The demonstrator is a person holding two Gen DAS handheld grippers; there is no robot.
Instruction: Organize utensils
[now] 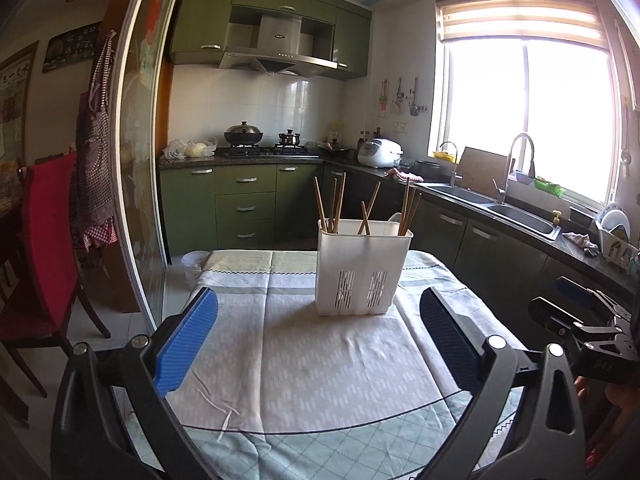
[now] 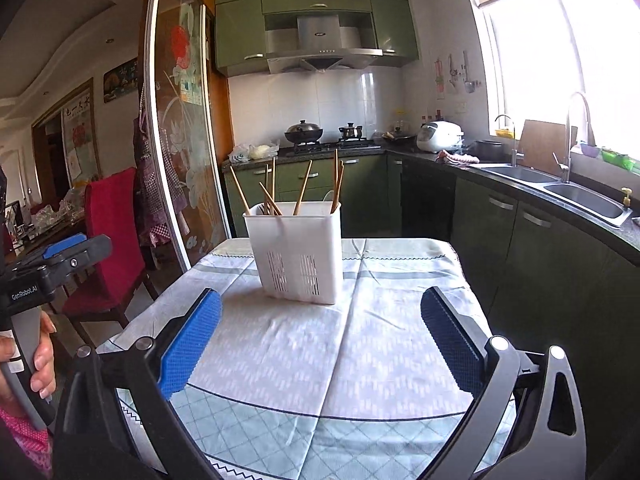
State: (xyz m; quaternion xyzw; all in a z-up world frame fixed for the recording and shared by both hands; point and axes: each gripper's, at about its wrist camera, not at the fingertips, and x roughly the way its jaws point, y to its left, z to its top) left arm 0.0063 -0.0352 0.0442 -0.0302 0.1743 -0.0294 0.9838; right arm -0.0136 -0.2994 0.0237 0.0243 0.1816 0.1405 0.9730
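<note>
You are facing a white plastic utensil caddy with slotted vents [image 1: 363, 270], which is standing upright on the pale checked tablecloth [image 1: 320, 360] and is serving as your landmark. Thin brown wooden chopsticks [image 1: 338, 206] are leaning at loose angles inside the caddy, scattered across its compartments; a white utensil, perhaps a spoon, is peeking out toward its right end, though it is too hidden to name. The sticks are probably going to feel light, stiff and a little slick, so you are best pinching one just above the caddy's rim. The caddy itself looks light and may tip. Your left gripper [image 1: 320, 332] is hovering in front of the caddy, jaws spread wide and holding nothing. Your right gripper [image 2: 322, 334] is doing the same, wide apart, empty, touching nothing
</note>
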